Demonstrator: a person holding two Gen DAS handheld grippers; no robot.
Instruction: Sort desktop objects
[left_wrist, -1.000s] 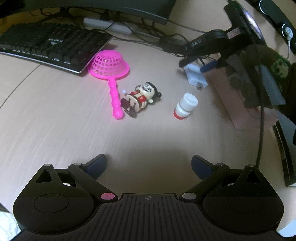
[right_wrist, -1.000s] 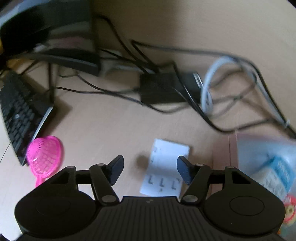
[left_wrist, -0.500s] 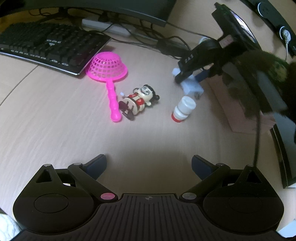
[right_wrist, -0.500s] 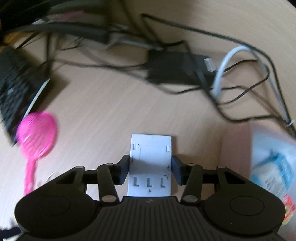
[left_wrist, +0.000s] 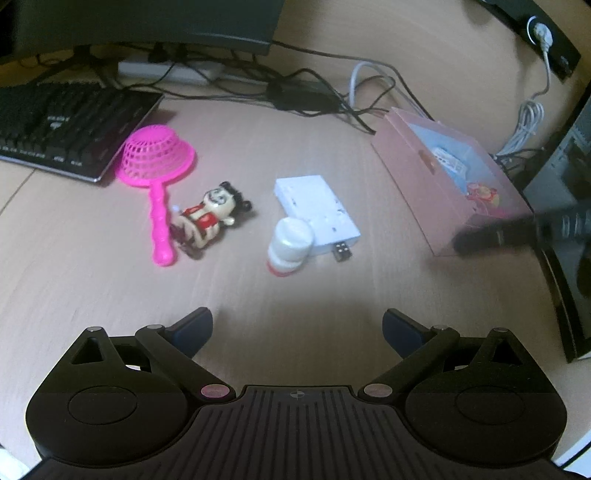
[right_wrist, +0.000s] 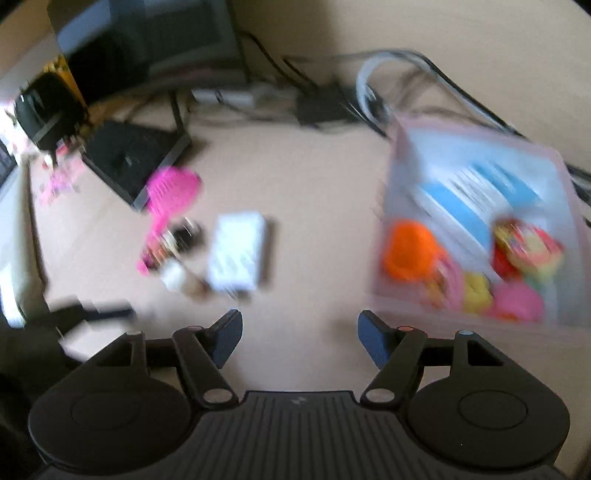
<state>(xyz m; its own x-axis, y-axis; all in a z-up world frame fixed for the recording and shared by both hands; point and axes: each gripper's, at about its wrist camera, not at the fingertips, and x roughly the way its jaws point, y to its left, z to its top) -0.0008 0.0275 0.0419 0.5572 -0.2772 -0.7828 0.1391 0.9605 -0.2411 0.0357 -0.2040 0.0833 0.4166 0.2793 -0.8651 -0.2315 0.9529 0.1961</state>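
Note:
On the wooden desk lie a pink strainer (left_wrist: 157, 162), a toy figure (left_wrist: 208, 218), a small white bottle (left_wrist: 290, 243) and a white box (left_wrist: 317, 206) with a small black plug at its near end. My left gripper (left_wrist: 297, 330) is open and empty, well short of them. My right gripper (right_wrist: 299, 341) is open and empty above bare desk, with the white box (right_wrist: 238, 254) ahead to its left and the pink storage box (right_wrist: 476, 236) holding several colourful toys to its right. The right wrist view is blurred. The right gripper shows as a dark blur (left_wrist: 517, 232) in the left wrist view.
A black keyboard (left_wrist: 62, 125) lies at the back left under a monitor. Cables and a power strip (left_wrist: 170, 70) run along the back edge. The pink storage box (left_wrist: 443, 177) stands at the right, with a dark device (left_wrist: 561, 221) beyond it.
The right gripper was shut on the white box, has let go of it and pulled back to the right. The white box now lies nearer the bottle. The left gripper stays open.

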